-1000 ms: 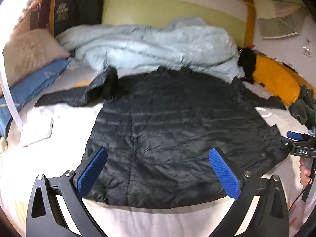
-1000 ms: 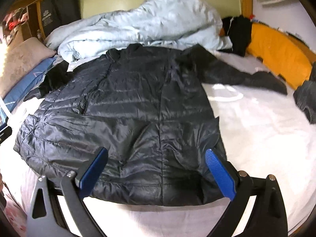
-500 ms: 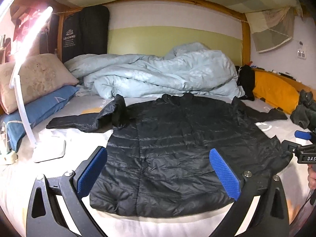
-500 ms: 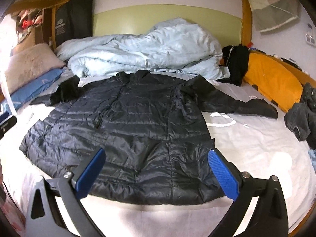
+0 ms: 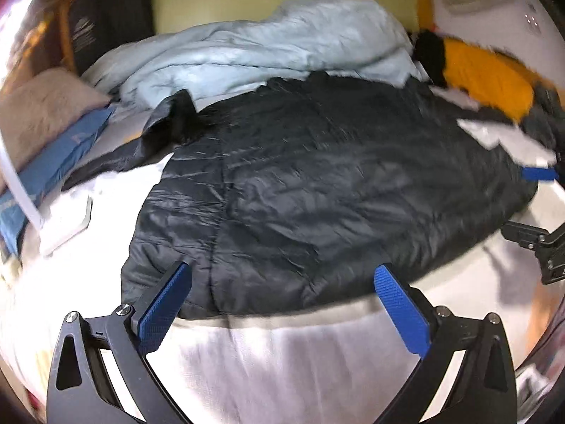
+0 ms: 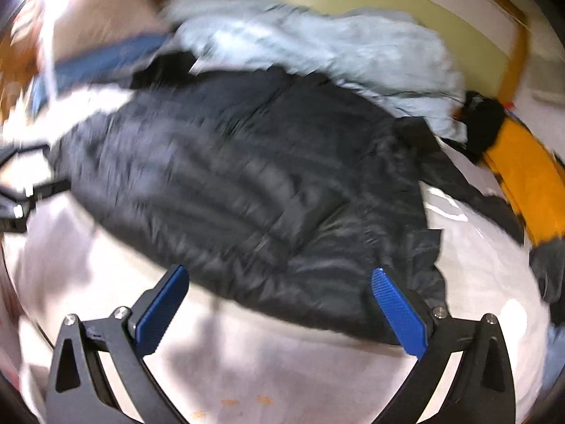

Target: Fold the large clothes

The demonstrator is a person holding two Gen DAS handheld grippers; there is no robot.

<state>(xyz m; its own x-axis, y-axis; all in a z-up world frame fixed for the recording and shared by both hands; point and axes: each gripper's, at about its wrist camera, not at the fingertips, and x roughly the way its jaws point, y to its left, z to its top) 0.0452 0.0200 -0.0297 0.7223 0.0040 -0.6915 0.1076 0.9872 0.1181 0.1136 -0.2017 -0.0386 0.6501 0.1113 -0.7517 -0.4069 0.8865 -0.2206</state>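
A large black quilted puffer jacket [image 5: 328, 183] lies spread flat on the white bed sheet, hem toward me, collar toward the far duvet. One sleeve [image 5: 166, 123] is bunched at the left, the other sleeve [image 6: 469, 190] stretches right. My left gripper [image 5: 282, 282] is open and empty, hovering just before the hem's left part. My right gripper [image 6: 279, 286] is open and empty, just before the hem's right part; it also shows at the right edge of the left wrist view [image 5: 540, 212]. Both views are motion-blurred.
A crumpled light blue duvet [image 5: 268, 53] lies behind the jacket. A blue pillow [image 5: 56, 162] and a beige pillow [image 5: 39, 106] are at left, with a white lamp base [image 5: 67, 222]. An orange cushion [image 5: 491, 74] and dark clothes [image 6: 551, 268] are at right.
Both grippers have tilted back down toward the jacket's hem after looking up at the room. The right view has swung and rolled. The jacket has not moved.
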